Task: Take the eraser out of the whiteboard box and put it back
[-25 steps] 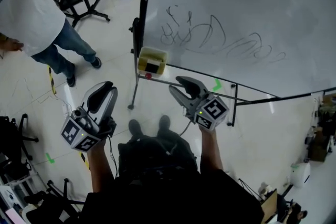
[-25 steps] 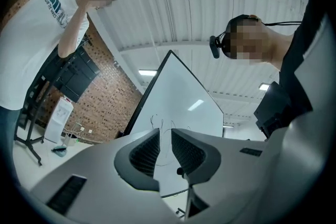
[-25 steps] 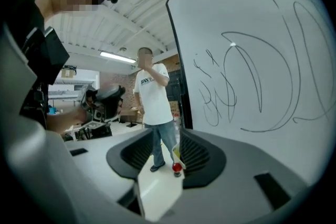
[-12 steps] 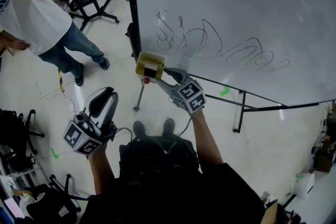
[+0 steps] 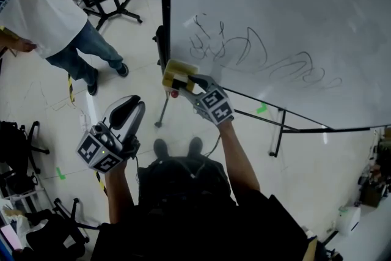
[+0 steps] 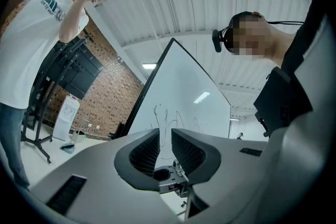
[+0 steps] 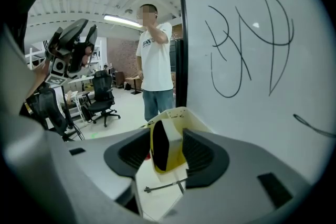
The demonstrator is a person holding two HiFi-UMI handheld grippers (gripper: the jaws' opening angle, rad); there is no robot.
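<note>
Whiteboard (image 5: 293, 9) on its stand: upper and right edges cut off in the head view; dark scribbles (image 5: 256, 55) across the lower part. Bystander (image 5: 43, 15) in white shirt and jeans stands on the floor well left of the board, head out of frame there.

Whiteboard box (image 7: 184, 114), cream-coloured, sits at the board's lower left corner. It is largely masked by the right gripper (image 5: 190, 86), so its fixing cannot be made out.

Eraser (image 7: 170, 152), yellow with a black face, stands on edge in the box, between the right jaws. These are spread wide astride it, with a gap at the black face. Contact on the far side is unclear.

Left gripper (image 5: 131, 104) is held low and apart, jaws all but closed – a thin slit, nothing in it.
</note>
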